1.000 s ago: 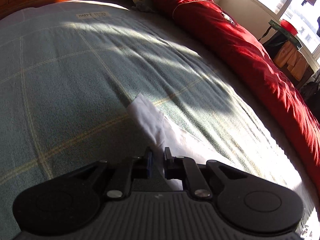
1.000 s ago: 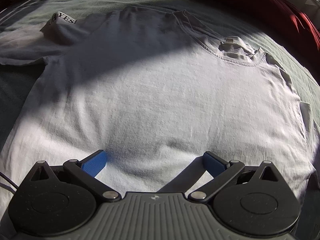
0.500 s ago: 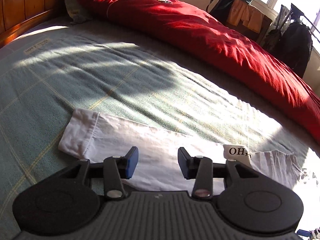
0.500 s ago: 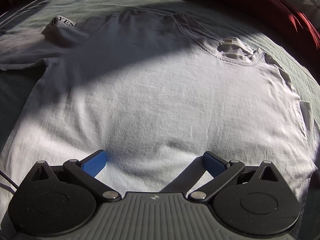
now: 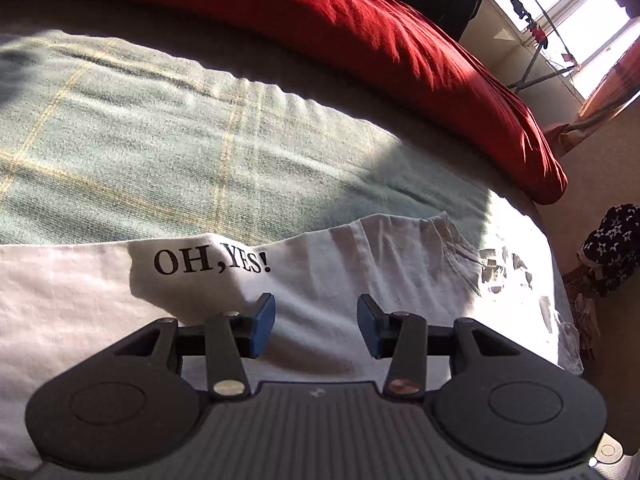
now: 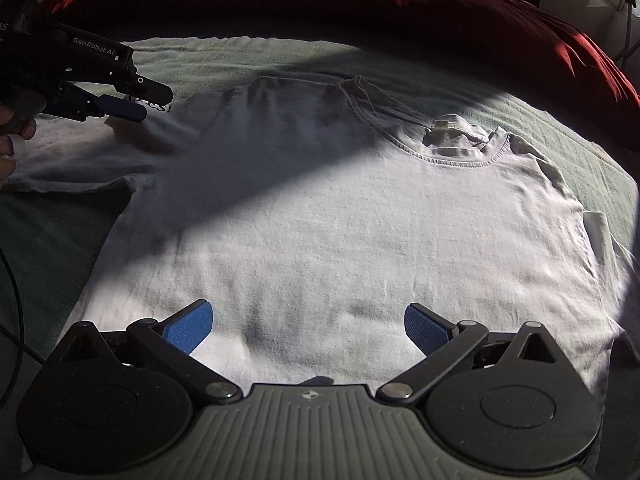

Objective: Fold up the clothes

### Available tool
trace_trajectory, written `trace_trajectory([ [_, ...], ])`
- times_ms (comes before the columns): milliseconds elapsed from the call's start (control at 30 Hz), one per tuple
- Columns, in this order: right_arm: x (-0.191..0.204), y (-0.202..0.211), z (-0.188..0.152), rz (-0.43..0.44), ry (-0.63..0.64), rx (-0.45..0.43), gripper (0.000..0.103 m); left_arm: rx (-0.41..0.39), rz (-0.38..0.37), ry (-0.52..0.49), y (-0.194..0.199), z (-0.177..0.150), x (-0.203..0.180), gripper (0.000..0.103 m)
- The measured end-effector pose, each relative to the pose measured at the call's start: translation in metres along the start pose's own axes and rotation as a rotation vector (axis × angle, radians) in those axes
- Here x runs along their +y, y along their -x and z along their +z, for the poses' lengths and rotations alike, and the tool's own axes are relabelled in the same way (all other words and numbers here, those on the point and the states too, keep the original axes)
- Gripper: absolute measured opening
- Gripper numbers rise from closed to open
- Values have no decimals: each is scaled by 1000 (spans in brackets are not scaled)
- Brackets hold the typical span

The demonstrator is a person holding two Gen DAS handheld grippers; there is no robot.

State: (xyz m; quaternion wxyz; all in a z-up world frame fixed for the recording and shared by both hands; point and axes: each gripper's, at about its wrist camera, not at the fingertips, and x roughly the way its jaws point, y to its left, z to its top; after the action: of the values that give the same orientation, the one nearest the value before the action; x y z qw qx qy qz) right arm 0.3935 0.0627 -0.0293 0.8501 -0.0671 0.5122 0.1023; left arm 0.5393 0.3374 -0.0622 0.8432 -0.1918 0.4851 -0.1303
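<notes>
A white T-shirt [image 6: 340,216] lies spread flat on the green checked bedcover [image 6: 248,60], collar toward the right. Its left sleeve has a turned-up flap printed "OH, YES!" [image 5: 208,264]. My left gripper [image 5: 316,326] hovers open just above the shirt [image 5: 360,264] beside that flap, nothing between its blue pads. In the right wrist view the left gripper [image 6: 120,108] shows at the far left over the sleeve, held by a hand [image 6: 16,128]. My right gripper [image 6: 308,328] stands wide open over the shirt's lower hem area.
A red duvet [image 5: 380,40] is bunched along the far side of the bed [image 5: 120,128]. The bed edge drops off at the right, where dark patterned cloth [image 5: 608,248] lies on the floor. A drying rack [image 5: 536,32] stands by the window.
My left gripper let go of the sleeve, opened, and swung right along the shirt to the printed flap. The right gripper has stayed put and open.
</notes>
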Motion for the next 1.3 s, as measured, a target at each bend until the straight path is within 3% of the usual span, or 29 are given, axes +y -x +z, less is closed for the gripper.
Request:
trace_trajectory([
  [200,3,-4,-8,55,-61,7,103,-82,76,1,-6,28,13,44],
  [333,5,-4,-9,80,-60,15,103,-119,10,-11,26,32,7,46],
  [433,7,-4,-6,92,-49,13,103,-86,-34,-40,43,15,4,53],
  [533,11,-4,-2,100,-40,2,103,-22,-24,-56,36,-3,9,53],
  [633,15,-5,2,111,-43,-8,103,7,94,-53,24,-17,22,53],
  [700,17,-4,4,125,-45,-10,103,-36,178,-30,32,-23,35,52],
  [833,21,-4,7,130,-47,-5,103,-32,216,29,58,-30,56,52],
  [967,25,-4,16,141,-41,-2,103,-83,230,-21,86,-28,62,54],
  [1167,49,-6,51,184,9,-40,103,-104,437,-117,100,-30,81,55],
  [1300,77,-14,83,219,86,-70,103,-108,632,-200,104,-41,99,56],
])
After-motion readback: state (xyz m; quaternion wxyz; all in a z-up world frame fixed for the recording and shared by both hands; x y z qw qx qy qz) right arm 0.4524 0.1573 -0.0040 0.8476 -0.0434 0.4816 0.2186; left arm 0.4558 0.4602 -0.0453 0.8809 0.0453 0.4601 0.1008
